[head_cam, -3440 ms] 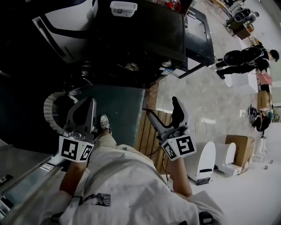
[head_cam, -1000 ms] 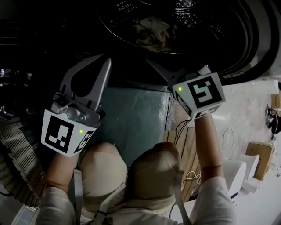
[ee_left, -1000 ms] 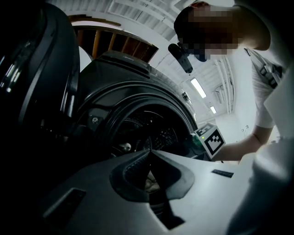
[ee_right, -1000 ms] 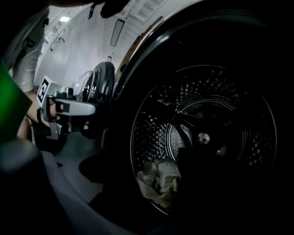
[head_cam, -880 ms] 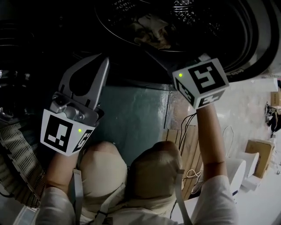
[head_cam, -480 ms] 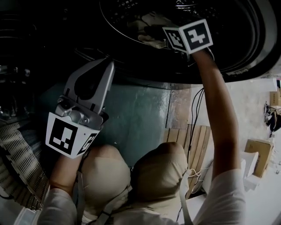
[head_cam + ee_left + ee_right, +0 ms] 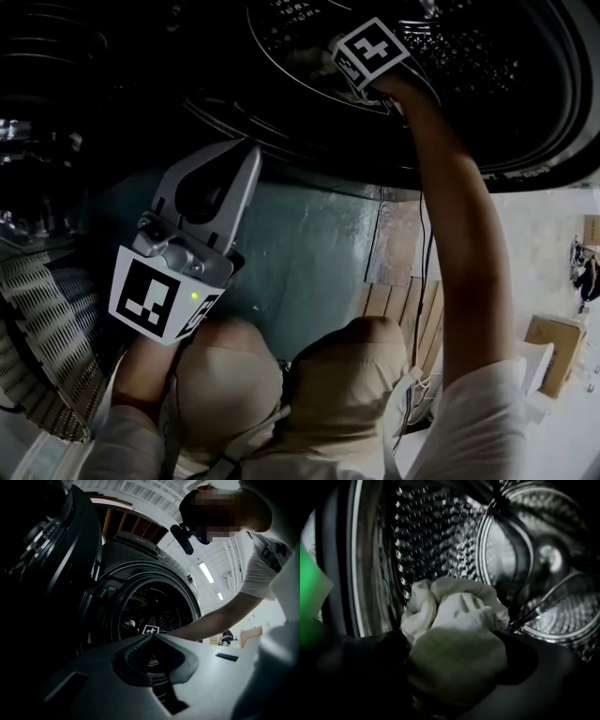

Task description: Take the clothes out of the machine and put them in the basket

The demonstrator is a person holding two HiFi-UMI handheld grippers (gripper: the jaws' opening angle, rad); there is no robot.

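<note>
The washing machine's drum [image 7: 469, 66] stands open at the top of the head view. My right gripper [image 7: 328, 58] reaches deep into it, with its marker cube [image 7: 367, 52] uppermost. In the right gripper view its dark jaws [image 7: 457, 667] are opening, and they stand on either side of a crumpled pale cloth [image 7: 459, 616] lying on the drum's perforated wall [image 7: 436, 536]. The pads are not pressing on it. My left gripper [image 7: 249, 152] hangs outside below the door rim, shut and empty. Its tips [image 7: 151, 637] meet in its own view.
A white ribbed laundry basket [image 7: 42, 319] stands at the lower left beside my knees [image 7: 281, 394]. The machine's open door [image 7: 51, 550] is on the left. A dark teal floor mat [image 7: 300, 272] lies in front of the machine. Cardboard boxes [image 7: 548, 342] stand far right.
My right gripper has travelled from the drum's rim deep into the drum and tipped down over the pale cloth. The left gripper has hardly moved.
</note>
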